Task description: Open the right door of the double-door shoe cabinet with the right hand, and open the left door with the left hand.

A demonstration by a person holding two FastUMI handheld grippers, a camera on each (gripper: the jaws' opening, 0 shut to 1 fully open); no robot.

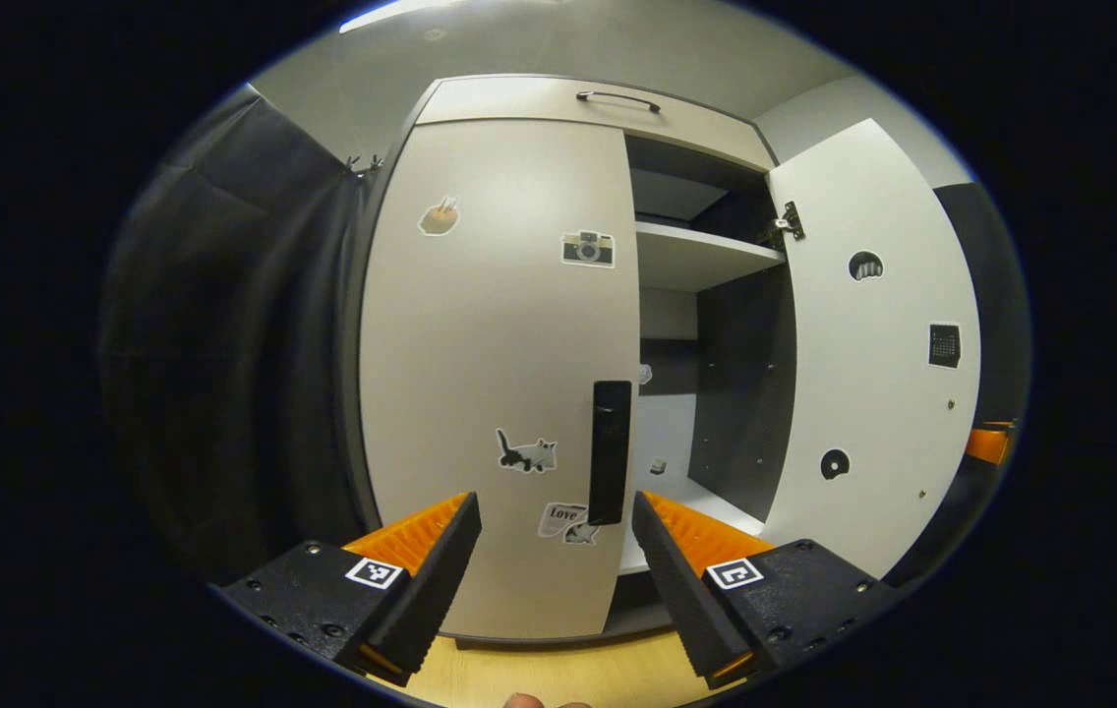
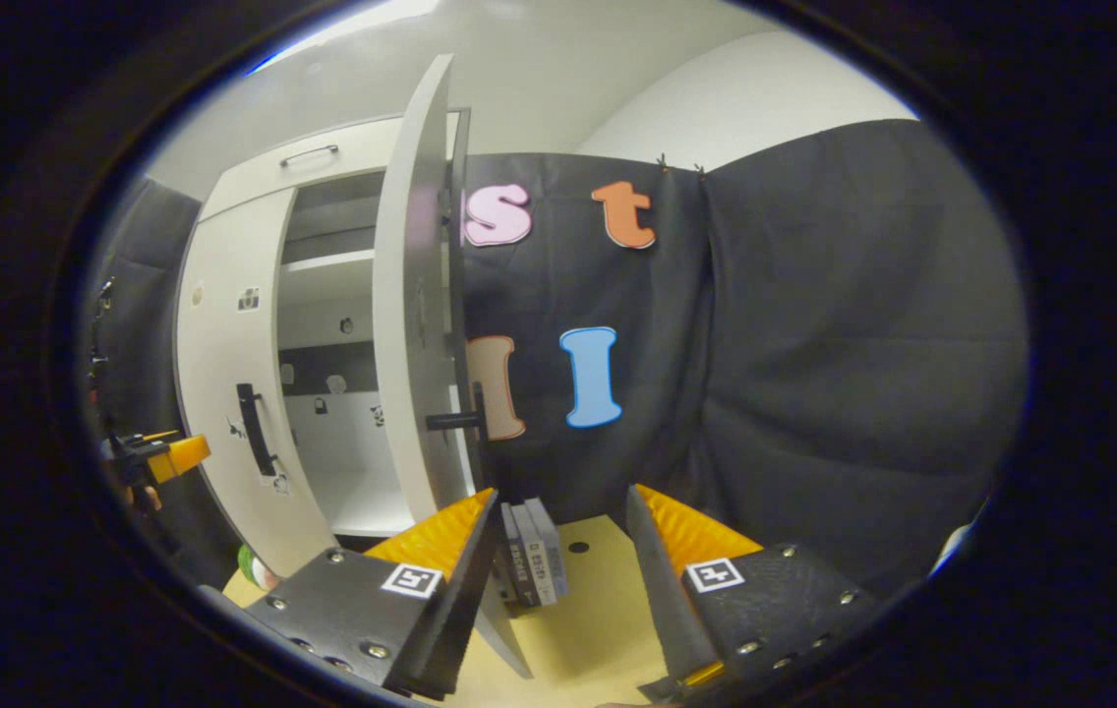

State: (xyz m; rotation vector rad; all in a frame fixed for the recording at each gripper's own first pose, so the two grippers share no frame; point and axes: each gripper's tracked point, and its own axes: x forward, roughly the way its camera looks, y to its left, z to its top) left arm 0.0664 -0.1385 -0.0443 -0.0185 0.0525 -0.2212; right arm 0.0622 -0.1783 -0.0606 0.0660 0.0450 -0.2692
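From the left gripper (image 1: 557,536), fingers apart, we face the closed left door (image 1: 499,374); the right gripper (image 2: 558,536), also apart, sees the right door (image 2: 416,295) edge-on at 11 o'clock.

Black cloth (image 2: 814,344) hangs to my right and another drape (image 1: 224,344) to my left; pale wood floor (image 2: 598,610) below, white ceiling (image 2: 539,59) with a light strip (image 1: 401,12).
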